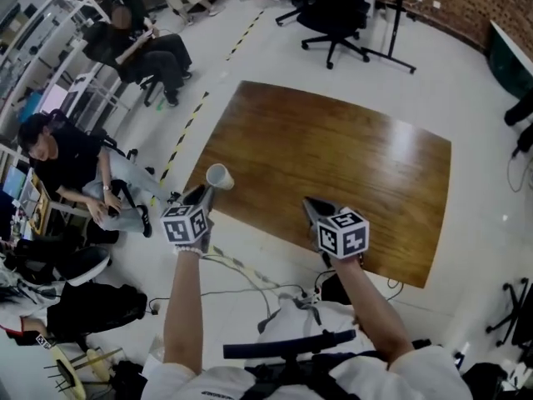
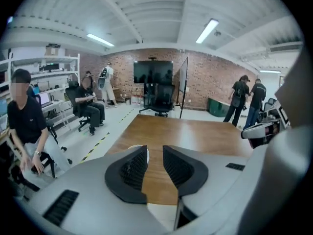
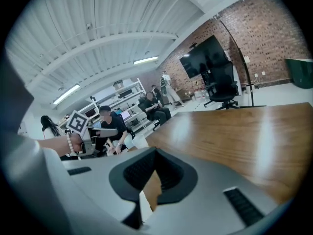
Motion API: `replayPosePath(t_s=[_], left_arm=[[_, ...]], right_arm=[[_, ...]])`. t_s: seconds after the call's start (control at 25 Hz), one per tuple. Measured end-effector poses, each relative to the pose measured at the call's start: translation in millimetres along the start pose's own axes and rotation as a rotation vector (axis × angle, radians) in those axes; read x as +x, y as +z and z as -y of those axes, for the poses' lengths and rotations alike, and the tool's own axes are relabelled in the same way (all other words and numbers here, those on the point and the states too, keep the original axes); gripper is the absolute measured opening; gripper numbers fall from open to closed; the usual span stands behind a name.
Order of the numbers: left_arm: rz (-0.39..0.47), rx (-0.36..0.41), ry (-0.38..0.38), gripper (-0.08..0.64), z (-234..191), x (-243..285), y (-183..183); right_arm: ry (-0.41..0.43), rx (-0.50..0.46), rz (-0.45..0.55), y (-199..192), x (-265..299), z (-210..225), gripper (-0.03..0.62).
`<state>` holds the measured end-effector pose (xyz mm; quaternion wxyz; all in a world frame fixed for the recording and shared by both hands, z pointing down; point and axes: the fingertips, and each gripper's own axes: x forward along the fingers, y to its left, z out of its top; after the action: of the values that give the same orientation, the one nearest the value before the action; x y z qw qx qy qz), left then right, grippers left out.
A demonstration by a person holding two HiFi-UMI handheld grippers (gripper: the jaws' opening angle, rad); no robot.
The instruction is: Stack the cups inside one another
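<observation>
A white cup [image 1: 218, 176] stands near the left edge of the brown wooden table [image 1: 350, 165]; whether it is a single cup or a stack I cannot tell. My left gripper [image 1: 202, 192] hovers just on the near side of it, open, with nothing between the jaws. In the left gripper view the cup [image 2: 146, 154] peeks out behind the left jaw of the gripper [image 2: 155, 151]. My right gripper [image 1: 310, 202] hangs over the table's near edge, its jaws shut and empty, as the right gripper view [image 3: 155, 152] shows. The cup [image 3: 140, 141] is small at the table's corner there.
Seated people [image 1: 71, 169] and shelves [image 1: 25, 32] fill the floor left of the table. A black office chair [image 1: 333, 15] stands beyond the far edge. Cables [image 1: 250, 277] trail on the floor by the near edge. Two people [image 2: 247, 99] stand far right.
</observation>
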<state>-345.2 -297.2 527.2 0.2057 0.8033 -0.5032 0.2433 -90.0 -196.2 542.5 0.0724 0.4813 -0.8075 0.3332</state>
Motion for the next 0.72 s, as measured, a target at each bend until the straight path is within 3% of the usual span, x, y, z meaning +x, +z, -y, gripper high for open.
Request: replayPosePath(t_s=[0.16,0.24,0.32,0.44,0.72], left_arm=[[0.094,-0.089,0.025,0.103,5,-49,-17],[0.121,-0.099,0.039,0.091,8,-72,-29],[0.144,-0.104,0.047,0.013,15,-92,-41],[0.188,-0.16,0.033,0.003,26,-115,-56],[0.168,-0.211,0.006,0.003,44,-147,-94]], right_arm=[[0.023,-0.026,0.005,2,8,-28,0.014],[0.031,-0.039,0.007,0,12,-44,0.014],[0.034,-0.05,0.011,-3,12,-59,0.014],[0.031,-0.065,0.018,-9,8,-77,0.014],[0.043,-0.1,0.046,-31,-4,-123,0.014]])
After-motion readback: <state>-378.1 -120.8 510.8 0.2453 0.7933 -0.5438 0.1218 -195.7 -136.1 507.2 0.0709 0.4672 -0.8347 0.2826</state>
